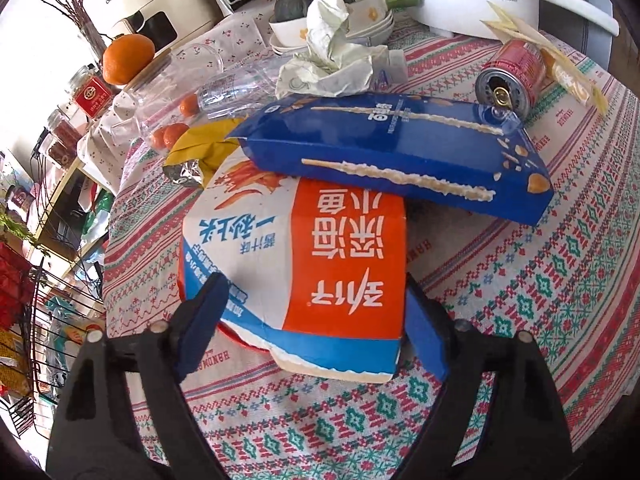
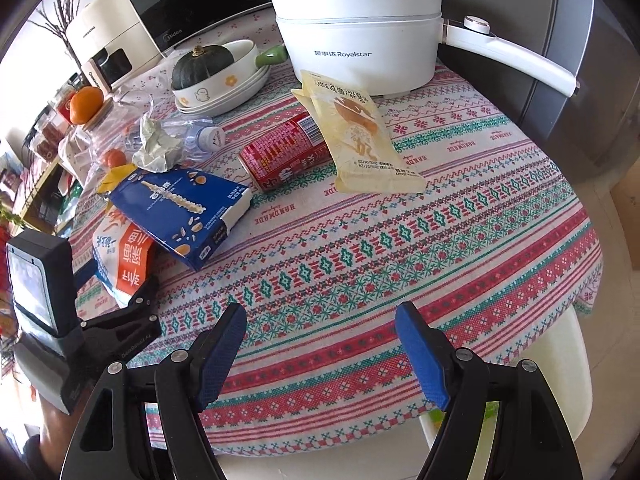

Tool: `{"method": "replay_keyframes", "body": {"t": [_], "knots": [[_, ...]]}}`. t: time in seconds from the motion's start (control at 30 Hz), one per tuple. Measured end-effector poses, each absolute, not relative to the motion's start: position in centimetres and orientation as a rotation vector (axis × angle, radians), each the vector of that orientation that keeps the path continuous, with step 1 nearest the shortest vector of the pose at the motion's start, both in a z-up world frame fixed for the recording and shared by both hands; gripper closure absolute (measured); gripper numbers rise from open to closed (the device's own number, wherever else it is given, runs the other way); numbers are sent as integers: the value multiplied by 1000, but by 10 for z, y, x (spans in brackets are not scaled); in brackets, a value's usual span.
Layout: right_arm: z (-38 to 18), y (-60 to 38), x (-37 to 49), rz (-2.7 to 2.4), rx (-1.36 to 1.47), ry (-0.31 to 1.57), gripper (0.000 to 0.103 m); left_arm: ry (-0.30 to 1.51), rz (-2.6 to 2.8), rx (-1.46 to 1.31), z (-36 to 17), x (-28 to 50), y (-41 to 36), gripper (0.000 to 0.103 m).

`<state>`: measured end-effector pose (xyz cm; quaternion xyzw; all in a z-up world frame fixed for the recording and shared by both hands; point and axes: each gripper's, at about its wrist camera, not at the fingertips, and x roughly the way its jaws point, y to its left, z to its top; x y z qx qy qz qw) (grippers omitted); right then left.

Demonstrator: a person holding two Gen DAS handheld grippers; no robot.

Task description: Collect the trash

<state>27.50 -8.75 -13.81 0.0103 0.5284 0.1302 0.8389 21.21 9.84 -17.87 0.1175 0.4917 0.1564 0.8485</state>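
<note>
Here: left tool [image 1: 312,320] straddles one snack bag [image 1: 304,272], grip unclear; right tool [image 2: 320,348] open, empty.

Left gripper [image 1: 316,328] fingers straddle the orange-white snack bag [image 1: 304,264], wide apart; whether the pads touch it can't be told. Blue box [image 1: 400,148] lies on the bag's far end, blocking straight-ahead passage. Behind it, crumpled paper [image 1: 336,60], plastic bottle [image 1: 236,88], red can [image 1: 512,76] and stacked bowls [image 1: 368,20] crowd the far side. Right gripper [image 2: 320,344] hangs open over bare tablecloth [image 2: 440,240]; broad free room ahead up to the red can [image 2: 280,160] and yellow wrapper [image 2: 360,136]. White pot [image 2: 360,32] walls the back.
</note>
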Motion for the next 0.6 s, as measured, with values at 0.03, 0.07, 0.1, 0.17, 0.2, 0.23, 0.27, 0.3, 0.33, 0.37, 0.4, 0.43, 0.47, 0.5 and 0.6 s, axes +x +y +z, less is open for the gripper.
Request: {"method": "replay_keyframes", "body": {"t": [0.03,0.07,0.1,0.17,0.2,0.23,0.27,0.3,0.33,0.37,0.4,0.43,0.47,0.5,0.6], "knots": [[-137,-88,274,275,14,1115,25,1045,325,238,-178,211,100,34],[-137,-88,274,276,11,1113,25,1052,319,228,-179,211,102,39],[-137,-89,274,276,11,1113,25,1055,312,222,-177,210,104,41],[-137,-89,274,275,11,1115,25,1061,285,223,-173,210,107,56],[-138,-89,273,275,9,1115,25,1057,276,223,-170,209,109,60],[-138,-89,273,275,8,1116,25,1052,267,217,-166,208,111,66],[-138,-88,273,275,7,1117,25,1049,258,209,-163,208,113,71],[-138,-87,273,276,5,1117,25,1042,252,201,-159,206,115,73],[-138,-86,272,277,3,1117,25,1034,248,193,-154,202,115,79],[-139,-85,272,278,2,1118,25,1026,243,181,-150,200,118,85],[-138,-85,271,279,3,1116,25,1014,240,161,-145,198,123,87],[-138,-84,270,279,6,1115,25,998,232,135,-139,196,128,96],[-137,-84,270,281,10,1114,25,984,222,104,-133,193,133,103],[-136,-83,270,283,14,1112,25,964,214,73,-125,190,138,103],[-134,-81,267,290,13,1103,25,901,183,-4,-106,179,150,103]]}}
